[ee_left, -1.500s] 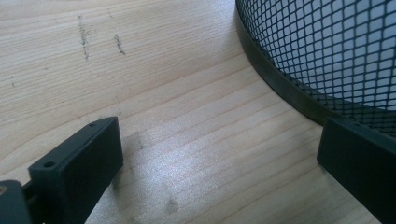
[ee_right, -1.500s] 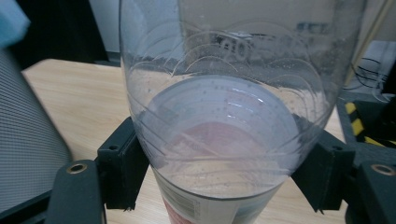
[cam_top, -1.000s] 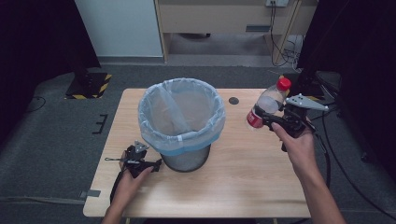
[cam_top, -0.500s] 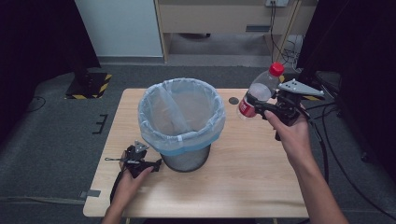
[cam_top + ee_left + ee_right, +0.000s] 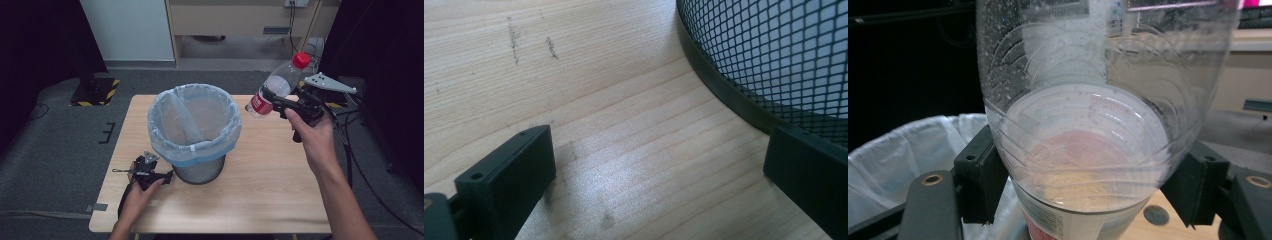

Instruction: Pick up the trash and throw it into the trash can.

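My right gripper (image 5: 268, 98) is shut on a clear plastic bottle (image 5: 280, 82) with a red cap and a red label. It holds the bottle tilted in the air, to the right of the bin's rim, cap up and away. In the right gripper view both pads press the bottle (image 5: 1088, 125) at its sides, and the bin's liner (image 5: 908, 145) lies below to the left. A black mesh bin (image 5: 200, 172) with a pale blue liner stands mid-table. My left gripper (image 5: 167, 176) rests on the wooden table (image 5: 280, 190) by the bin's base. Its jaws (image 5: 659, 175) stand open, one beside the mesh (image 5: 774, 60).
A small dark round disc (image 5: 1156, 215) lies on the table under the bottle. Cables trail off the table's right side (image 5: 350, 150). On the floor at the left lies a yellow-and-black striped base (image 5: 95, 92). A white cabinet (image 5: 127, 30) stands behind the table.
My right hand has lifted the bottle higher and a little farther back, the grip unchanged. The left hand and its gripper have stayed where they were.
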Tool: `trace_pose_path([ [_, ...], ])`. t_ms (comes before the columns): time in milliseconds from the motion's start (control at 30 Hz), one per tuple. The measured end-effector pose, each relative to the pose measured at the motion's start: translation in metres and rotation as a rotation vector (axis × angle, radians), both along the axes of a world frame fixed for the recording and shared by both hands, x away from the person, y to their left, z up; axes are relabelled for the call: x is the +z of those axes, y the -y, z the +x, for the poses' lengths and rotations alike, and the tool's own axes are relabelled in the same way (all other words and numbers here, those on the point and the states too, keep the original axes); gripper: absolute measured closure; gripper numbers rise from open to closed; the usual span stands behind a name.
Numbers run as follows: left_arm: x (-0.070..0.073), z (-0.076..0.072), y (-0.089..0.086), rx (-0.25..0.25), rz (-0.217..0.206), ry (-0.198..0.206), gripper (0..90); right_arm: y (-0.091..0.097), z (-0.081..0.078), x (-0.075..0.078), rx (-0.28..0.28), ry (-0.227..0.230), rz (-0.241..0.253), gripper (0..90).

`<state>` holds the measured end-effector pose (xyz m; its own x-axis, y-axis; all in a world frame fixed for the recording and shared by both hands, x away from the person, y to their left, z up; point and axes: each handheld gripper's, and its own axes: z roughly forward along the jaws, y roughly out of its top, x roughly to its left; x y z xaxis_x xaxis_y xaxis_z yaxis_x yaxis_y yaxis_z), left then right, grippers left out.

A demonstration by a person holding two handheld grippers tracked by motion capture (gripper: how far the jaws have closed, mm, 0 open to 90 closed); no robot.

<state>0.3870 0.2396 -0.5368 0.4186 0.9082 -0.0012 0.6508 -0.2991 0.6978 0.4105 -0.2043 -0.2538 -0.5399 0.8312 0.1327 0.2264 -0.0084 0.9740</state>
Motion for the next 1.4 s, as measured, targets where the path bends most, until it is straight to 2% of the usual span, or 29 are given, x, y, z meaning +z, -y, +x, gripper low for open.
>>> trace_pose_path([
  [333, 0.000, 0.000, 0.000, 0.001, -0.001, 0.002, 0.0, -0.012, -0.001, 0.020, 0.023, 0.036, 0.023, 27.6],
  [733, 0.000, 0.000, 0.000, 0.001, -0.001, 0.002, 0.0, -0.033, -0.003, 0.030, 0.074, 0.059, 0.052, 27.6],
  [967, 0.000, 0.000, 0.000, 0.001, -0.002, 0.001, 0.0, -0.042, -0.003, 0.032, 0.094, 0.068, 0.047, 27.6],
  [1233, 0.000, 0.000, 0.000, 0.001, -0.002, 0.002, 0.0, -0.053, 0.002, 0.028, 0.116, 0.053, 0.071, 27.6],
  [1400, 0.000, 0.000, 0.000, 0.001, -0.001, 0.002, 0.0, -0.060, 0.002, 0.030, 0.129, 0.060, 0.068, 27.5],
])
